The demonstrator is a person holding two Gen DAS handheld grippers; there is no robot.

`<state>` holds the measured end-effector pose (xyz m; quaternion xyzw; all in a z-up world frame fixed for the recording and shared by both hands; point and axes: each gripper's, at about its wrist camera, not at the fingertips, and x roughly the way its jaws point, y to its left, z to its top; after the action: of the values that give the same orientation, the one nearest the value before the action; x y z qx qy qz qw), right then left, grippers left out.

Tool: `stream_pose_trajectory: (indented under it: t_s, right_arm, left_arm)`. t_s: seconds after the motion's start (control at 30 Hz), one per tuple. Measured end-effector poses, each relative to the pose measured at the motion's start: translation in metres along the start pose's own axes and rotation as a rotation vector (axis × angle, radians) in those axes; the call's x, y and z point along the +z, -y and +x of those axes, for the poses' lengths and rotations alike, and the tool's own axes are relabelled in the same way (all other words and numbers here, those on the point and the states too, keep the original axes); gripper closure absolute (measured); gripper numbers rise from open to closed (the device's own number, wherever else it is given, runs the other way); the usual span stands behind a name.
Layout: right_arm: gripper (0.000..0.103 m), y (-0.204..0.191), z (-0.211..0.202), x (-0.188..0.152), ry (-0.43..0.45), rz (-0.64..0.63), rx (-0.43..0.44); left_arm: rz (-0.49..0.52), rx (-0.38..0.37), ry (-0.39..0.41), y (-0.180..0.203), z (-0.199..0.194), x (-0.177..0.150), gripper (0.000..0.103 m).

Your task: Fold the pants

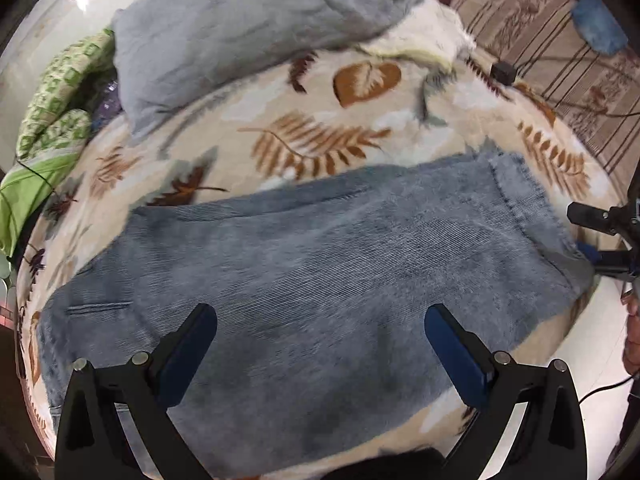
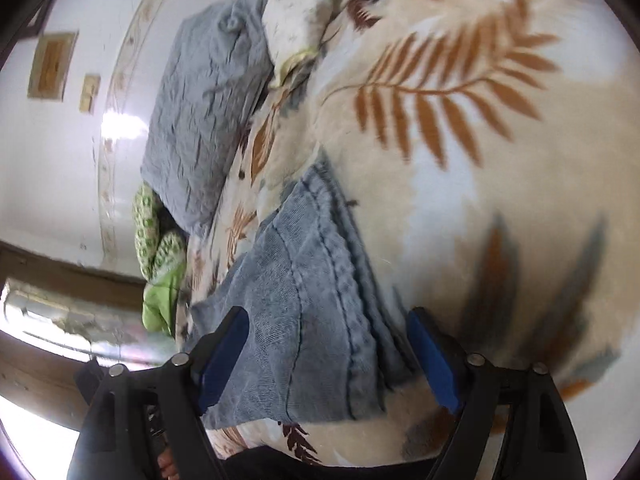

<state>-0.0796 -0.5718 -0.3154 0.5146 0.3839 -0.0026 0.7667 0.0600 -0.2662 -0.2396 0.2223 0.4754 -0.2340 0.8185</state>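
the blue pants [image 1: 304, 264] lie flat on the bed, on a soft blanket [image 1: 248, 120] with brown leaves on it, close to the bed's near edge. my left gripper [image 1: 320, 344] hangs over the middle of the pants with its two fingers spread wide, and nothing is between them. my right gripper [image 2: 326, 344] is at the end of the pants where the thick seams are. its fingers are spread wide too, one on each side of the cloth, but they are not pinching it. in the left view i can see my right gripper's black tips [image 1: 600, 236] at the right end of the pants, near the side edge of the bed. a gray pillow [image 1: 248, 28] sits at the far end of the bed, and a green patterned cloth [image 1: 56, 120] is bunched up at the far left corner beside it. some white cloth [image 2: 296, 20] lies next to the pillow. everything looks a bit blurry.
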Motion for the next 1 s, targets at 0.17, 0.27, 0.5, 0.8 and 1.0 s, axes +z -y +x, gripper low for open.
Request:
stream_pose_trajectory:
  t_s: [0.17, 0.27, 0.5, 0.8, 1.0]
  right_arm:
    - [0.044, -0.001, 0.014, 0.015, -0.059, -0.014, 0.021]
    - [0.07, 0.003, 0.025, 0.02, -0.112, 0.015, 0.062]
    - [0.088, 0.003, 0.026, 0.022, -0.092, 0.03, 0.087]
    - [0.091, -0.03, 0.011, 0.018, -0.023, 0.008, 0.14]
    - [0.091, -0.095, 0.007, 0.012, -0.019, -0.097, 0.159]
  left_arm:
    - [0.007, 0.036, -0.089, 0.01, 0.041, 0.007, 0.0]
    - [-0.011, 0.009, -0.131, 0.007, 0.059, 0.004, 0.0]
    - [-0.01, 0.006, -0.123, 0.0, 0.052, 0.008, 0.0]
    - [-0.072, 0.0, -0.106, -0.022, 0.043, 0.01, 0.0]
    - [-0.147, 0.006, -0.068, -0.067, 0.018, 0.006, 0.0]
